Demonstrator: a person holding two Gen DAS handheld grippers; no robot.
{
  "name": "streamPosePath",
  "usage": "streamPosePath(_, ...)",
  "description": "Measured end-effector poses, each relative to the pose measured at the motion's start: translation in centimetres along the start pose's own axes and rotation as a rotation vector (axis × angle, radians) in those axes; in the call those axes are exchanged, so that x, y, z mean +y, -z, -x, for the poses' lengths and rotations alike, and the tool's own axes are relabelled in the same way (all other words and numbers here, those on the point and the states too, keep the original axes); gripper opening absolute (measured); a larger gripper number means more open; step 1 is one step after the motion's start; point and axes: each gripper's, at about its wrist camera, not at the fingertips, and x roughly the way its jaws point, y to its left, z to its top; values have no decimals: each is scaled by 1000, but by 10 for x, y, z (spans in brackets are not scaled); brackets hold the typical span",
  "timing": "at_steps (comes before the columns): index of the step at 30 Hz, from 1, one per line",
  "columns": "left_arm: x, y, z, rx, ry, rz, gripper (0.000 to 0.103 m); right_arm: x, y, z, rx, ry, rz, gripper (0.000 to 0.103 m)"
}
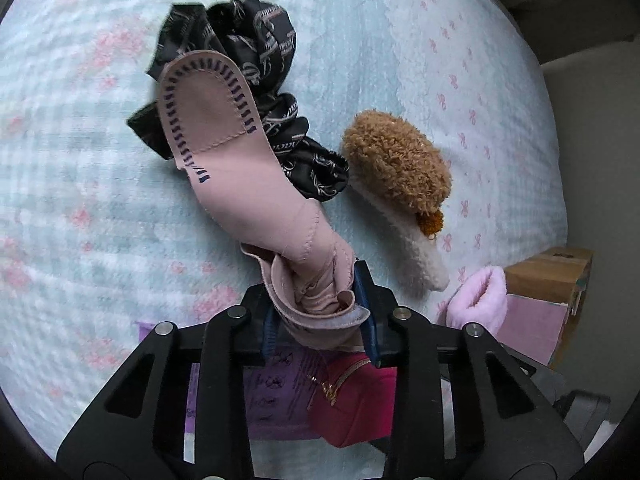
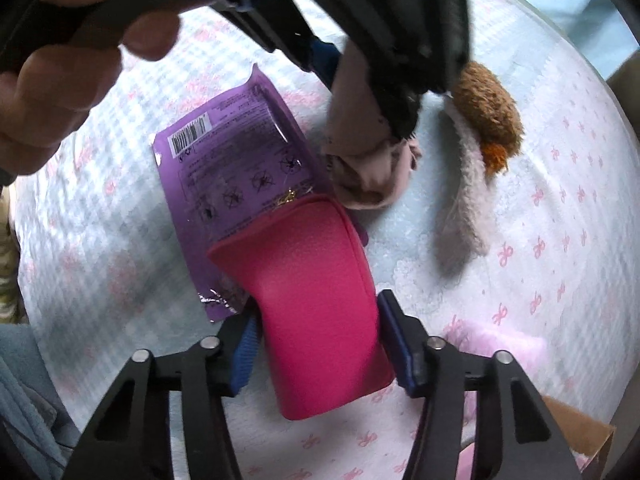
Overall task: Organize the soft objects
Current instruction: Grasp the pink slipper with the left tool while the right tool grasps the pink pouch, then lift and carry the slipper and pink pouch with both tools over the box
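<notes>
My left gripper (image 1: 320, 312) is shut on the end of a dusty-pink fabric piece (image 1: 224, 136) with dark stitching, held above the bed; it also shows in the right wrist view (image 2: 360, 152). Under it lies a black patterned scarf (image 1: 256, 44). A brown and cream plush (image 1: 400, 176) lies to the right, also in the right wrist view (image 2: 480, 120). My right gripper (image 2: 316, 356) is shut on a magenta zip pouch (image 2: 312, 288), seen below the left gripper too (image 1: 352, 400). A purple packet (image 2: 232, 168) lies under the pouch.
The bedspread (image 1: 80, 200) is pale blue with pink bows. A fluffy pink item (image 1: 480, 300) and a cardboard box (image 1: 552, 276) sit at the bed's right edge. The hand holding the left gripper (image 2: 60, 92) fills the right view's upper left.
</notes>
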Motion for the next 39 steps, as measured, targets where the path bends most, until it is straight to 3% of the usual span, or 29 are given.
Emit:
streamPosePath(6, 1, 1, 23, -36, 5, -4, 27, 1, 7, 11, -15, 5, -44, 39)
streamPosePath(21, -2, 31, 115, -168, 12, -49, 27, 9, 20, 91, -92, 80, -145, 37)
streamPosePath(33, -35, 89, 227, -290, 22, -97, 27, 66, 46, 205, -177, 150, -219, 36)
streamPosePath(39, -49, 136, 291, -351, 1, -140, 27, 86, 65, 261, -223, 174, -310, 36)
